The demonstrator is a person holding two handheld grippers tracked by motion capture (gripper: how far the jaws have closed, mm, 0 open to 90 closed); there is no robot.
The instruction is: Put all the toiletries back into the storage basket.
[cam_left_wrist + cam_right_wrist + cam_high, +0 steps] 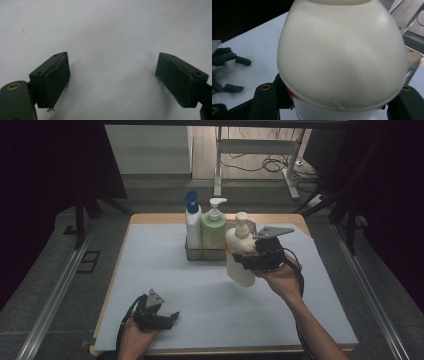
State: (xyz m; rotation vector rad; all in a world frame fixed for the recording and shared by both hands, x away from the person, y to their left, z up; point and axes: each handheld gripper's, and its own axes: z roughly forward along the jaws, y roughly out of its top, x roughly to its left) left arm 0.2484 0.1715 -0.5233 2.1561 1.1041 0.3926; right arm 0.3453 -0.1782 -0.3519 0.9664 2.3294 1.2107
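Observation:
My right gripper (248, 258) is shut on a cream pump bottle (239, 272), with one jaw on each side of its body. The bottle leans slightly, just right of a clear caddy (205, 254) at the back middle of the mat. In the right gripper view the cream bottle (342, 62) looms close between the jaws of my right gripper (337, 110). Near the front left of the mat lies my left gripper (171, 319), open. The left gripper view shows my left gripper (112, 75) with bare mat between its jaws.
The caddy holds a white bottle with a blue cap (193, 222) and a green pump bottle (214, 227). A pale mat (165, 270) covers the wooden table. Dark curtains flank both sides, and a desk frame (260, 150) stands beyond. The left gripper (240, 74) lies far off.

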